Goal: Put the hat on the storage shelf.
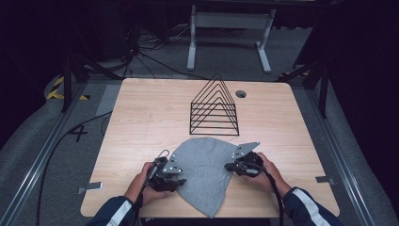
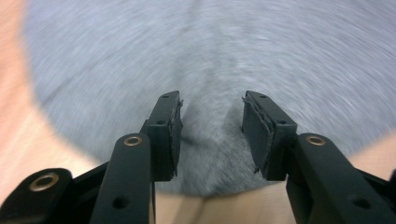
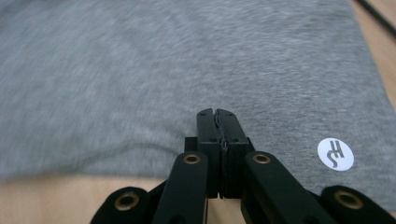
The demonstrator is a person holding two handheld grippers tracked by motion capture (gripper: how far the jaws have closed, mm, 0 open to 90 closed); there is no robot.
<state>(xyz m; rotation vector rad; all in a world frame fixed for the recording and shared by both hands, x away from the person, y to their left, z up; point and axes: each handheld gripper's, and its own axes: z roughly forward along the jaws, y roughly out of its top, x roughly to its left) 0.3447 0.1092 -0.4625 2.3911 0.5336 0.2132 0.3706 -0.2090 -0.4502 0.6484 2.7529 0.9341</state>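
You are bracketing the grey cloth (image 1: 207, 169) | left tongs (image 2: 212, 133) spread astride its near-left edge | right tongs (image 3: 217, 154) pressed together at its right edge, grip uncertain | long axis running near-far

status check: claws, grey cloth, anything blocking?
Left claw open over grey cloth. Right claw shut at cloth edge. Wire rack stands behind, apart.

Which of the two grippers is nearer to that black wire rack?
Right, narrowly. The right gripper sits at the grey cloth's right edge, below the wire rack; the left gripper sits lower, farther left.
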